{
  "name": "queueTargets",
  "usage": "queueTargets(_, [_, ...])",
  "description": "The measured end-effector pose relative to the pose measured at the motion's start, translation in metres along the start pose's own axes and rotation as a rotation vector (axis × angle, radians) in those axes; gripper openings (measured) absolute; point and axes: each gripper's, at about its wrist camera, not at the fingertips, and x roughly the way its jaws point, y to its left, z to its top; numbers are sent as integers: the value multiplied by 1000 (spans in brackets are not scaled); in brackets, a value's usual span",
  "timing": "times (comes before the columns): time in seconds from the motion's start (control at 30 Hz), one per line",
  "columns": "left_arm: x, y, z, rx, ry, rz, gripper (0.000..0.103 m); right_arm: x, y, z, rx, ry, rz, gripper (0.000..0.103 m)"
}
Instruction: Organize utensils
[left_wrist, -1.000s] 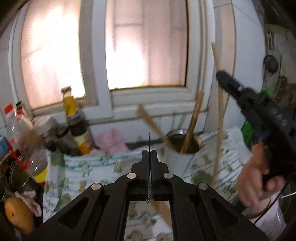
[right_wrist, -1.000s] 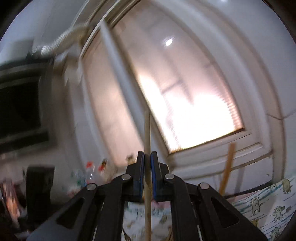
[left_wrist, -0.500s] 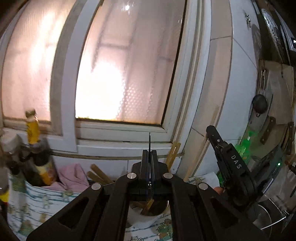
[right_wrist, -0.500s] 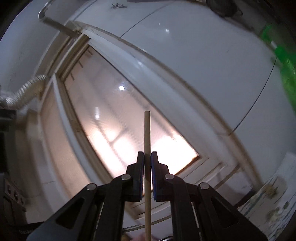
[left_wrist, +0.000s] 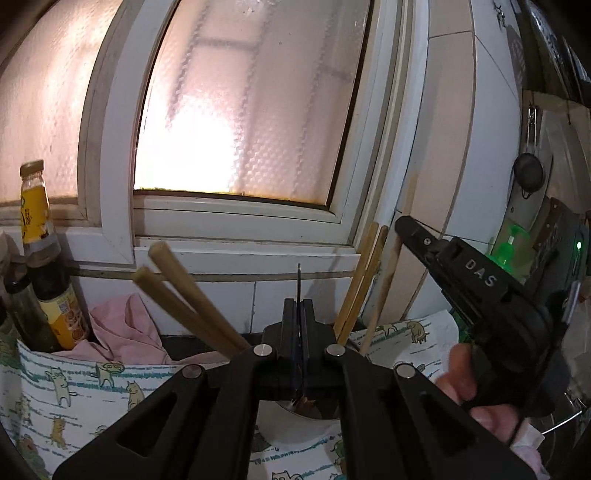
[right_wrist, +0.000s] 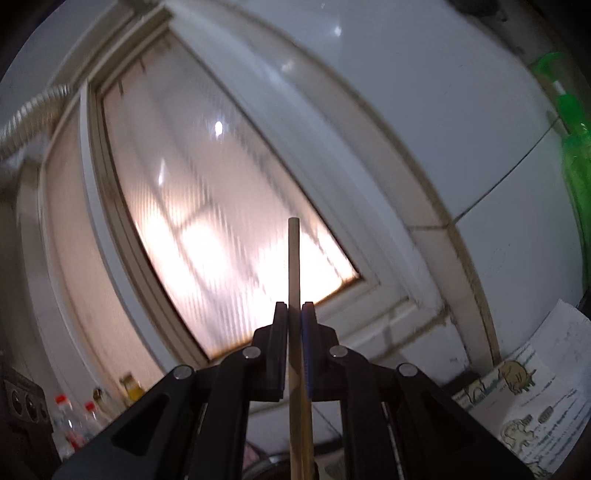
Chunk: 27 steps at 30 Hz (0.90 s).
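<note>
Between right claw pads, chopstick upright

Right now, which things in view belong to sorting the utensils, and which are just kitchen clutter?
Job:
- left gripper, shut on a thin dark utensil
- right gripper, shut on a wooden chopstick
- metal holder cup
- chopsticks already standing in the cup

Lying about:
- sauce bottles
- pink cloth
- green soap dispenser
- cat-print cloth

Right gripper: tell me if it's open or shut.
Shut: the right gripper clamps a wooden chopstick that sticks up between its pads.
</note>
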Motion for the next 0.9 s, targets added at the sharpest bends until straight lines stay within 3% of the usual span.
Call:
queueTargets(0.13, [5, 4, -7, -3, -12, -14, 1, 4, 2, -1, -31, 123, 26, 7])
queueTargets(0.3, [12, 1, -13, 8, -9, 0, 1, 8, -2, 1, -27, 213, -20, 8])
queueTargets(0.43, [19, -3, -18, -5, 8, -5, 1, 7, -1, 0, -51, 217, -84, 8])
queueTargets(0.53, [23, -8, -21, 11, 16, -4, 1, 6, -3, 2, -31, 229, -28, 8])
queueTargets(0.73, [37, -11, -27, 19, 61, 3, 2, 8, -7, 1, -8, 245, -24, 8])
queueTargets(0.87, [43, -13, -31, 29, 79, -1, 2, 1, -8, 6, 18, 208, 2, 32])
queueTargets(0.9, [43, -14, -32, 37, 79, -4, 2, -1, -7, 7, 11, 203, 3, 33])
